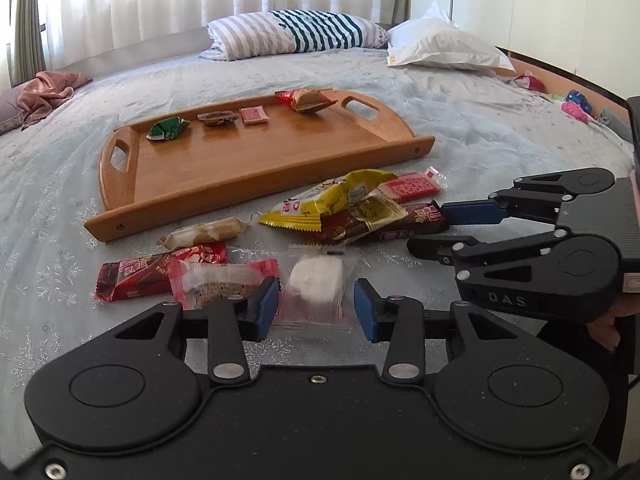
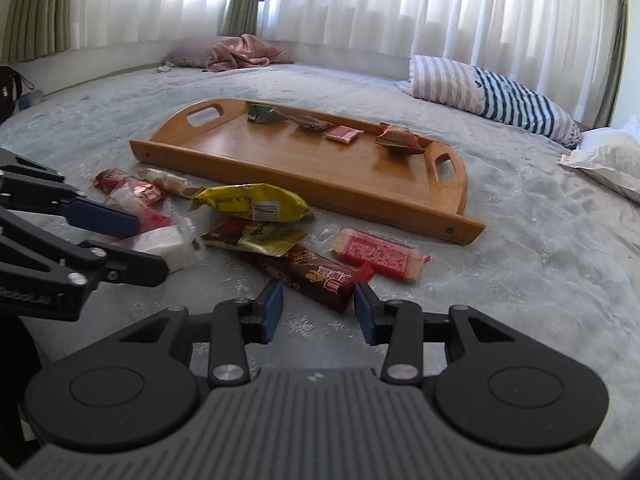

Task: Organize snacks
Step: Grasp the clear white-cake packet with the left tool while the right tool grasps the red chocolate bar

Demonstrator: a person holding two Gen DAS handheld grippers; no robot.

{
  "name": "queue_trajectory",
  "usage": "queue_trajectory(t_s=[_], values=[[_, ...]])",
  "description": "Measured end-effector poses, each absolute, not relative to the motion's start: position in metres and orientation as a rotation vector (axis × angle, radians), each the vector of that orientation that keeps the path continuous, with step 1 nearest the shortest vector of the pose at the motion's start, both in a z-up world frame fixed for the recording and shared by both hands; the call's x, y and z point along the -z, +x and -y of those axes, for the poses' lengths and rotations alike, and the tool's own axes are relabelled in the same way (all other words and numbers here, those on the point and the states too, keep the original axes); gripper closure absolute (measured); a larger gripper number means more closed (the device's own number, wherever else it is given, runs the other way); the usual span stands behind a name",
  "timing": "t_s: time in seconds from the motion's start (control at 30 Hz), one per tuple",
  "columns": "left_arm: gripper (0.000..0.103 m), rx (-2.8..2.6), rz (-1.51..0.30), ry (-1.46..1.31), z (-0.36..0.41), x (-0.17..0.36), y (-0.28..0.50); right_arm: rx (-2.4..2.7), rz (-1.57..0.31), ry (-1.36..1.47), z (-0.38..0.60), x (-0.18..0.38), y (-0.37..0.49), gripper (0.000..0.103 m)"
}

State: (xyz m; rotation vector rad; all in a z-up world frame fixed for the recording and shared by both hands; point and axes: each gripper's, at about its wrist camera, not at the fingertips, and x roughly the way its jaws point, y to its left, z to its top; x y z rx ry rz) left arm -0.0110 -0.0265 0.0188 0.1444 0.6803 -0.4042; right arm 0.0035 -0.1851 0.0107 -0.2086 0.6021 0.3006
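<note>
Left tool (image 1: 316, 306) jaws apart, straddling clear white-cake packet (image 1: 316, 280) on bed near tray's (image 1: 256, 196) front edge; clamp wrapper mid-body. Right tool (image 2: 318, 306) apart around brown bar (image 2: 316, 276); grip end squarely.

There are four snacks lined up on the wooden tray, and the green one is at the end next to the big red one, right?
Not quite. Four snacks sit on the wooden tray, but the green one is at the opposite end from the big red one. The left wrist view shows two snacks lying between them.

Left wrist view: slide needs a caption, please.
Left gripper straddles a clear-wrapped white snack before a wooden tray.
</note>
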Motion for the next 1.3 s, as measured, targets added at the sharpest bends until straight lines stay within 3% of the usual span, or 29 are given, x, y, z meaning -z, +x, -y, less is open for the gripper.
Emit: queue_trajectory(t_s=[0.37, 0.77, 0.8, 1.0, 1.3], values=[[0.068, 0.399, -0.7, 0.095, 0.022, -0.02, -0.001, -0.374, -0.577, -0.198, 0.182, -0.025, -0.018, 0.053], [0.068, 0.403, -0.706, 0.078, 0.023, -0.02, 0.003, -0.353, -0.602, -0.244, 0.186, -0.021, 0.019, 0.047], [0.069, 0.404, -0.708, 0.076, 0.023, -0.02, 0.003, -0.352, -0.612, -0.248, 0.184, -0.02, 0.021, 0.056], [0.069, 0.405, -0.711, 0.068, 0.024, -0.02, 0.001, -0.317, -0.66, -0.285, 0.171, -0.022, 0.015, 0.068], [0.069, 0.404, -0.714, 0.055, 0.027, -0.019, 0.004, -0.397, -0.699, -0.212, 0.169, -0.03, -0.003, 0.07]])
